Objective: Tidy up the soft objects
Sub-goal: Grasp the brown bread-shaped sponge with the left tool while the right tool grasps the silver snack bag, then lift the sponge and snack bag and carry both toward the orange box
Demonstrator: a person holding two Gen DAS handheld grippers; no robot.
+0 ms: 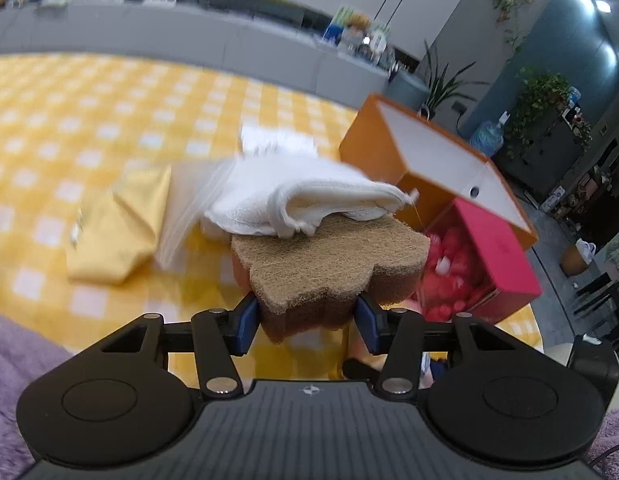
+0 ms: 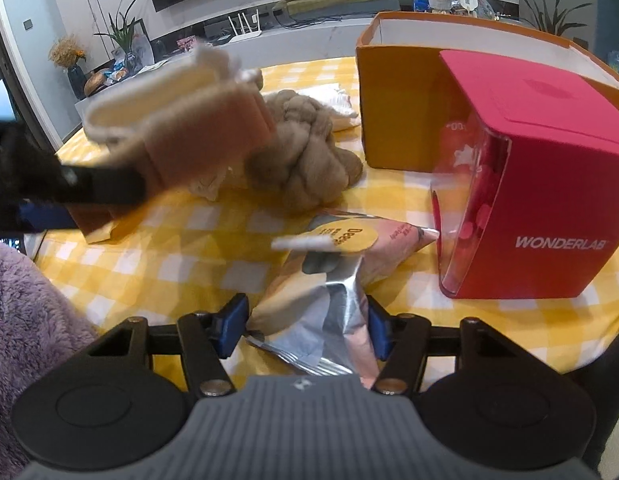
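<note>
1. The table (image 2: 181, 248), under a yellow checked cloth, carries an open orange box (image 2: 397, 112) at its far edge, well placed to take the soft things.
2. A red box (image 2: 549, 184) lettered "WONDERLAB" stands just in front of it.
3. The left gripper (image 1: 307, 320) is clenched on a brown sponge (image 1: 329, 264) with a white cloth (image 1: 293, 196) draped on top; carrying it level should keep the cloth from sliding off.
4. The right gripper (image 2: 307, 332) grips a crinkled snack pouch (image 2: 333, 280) at the near edge; its label shows "Deee", the rest unreadable.
</note>
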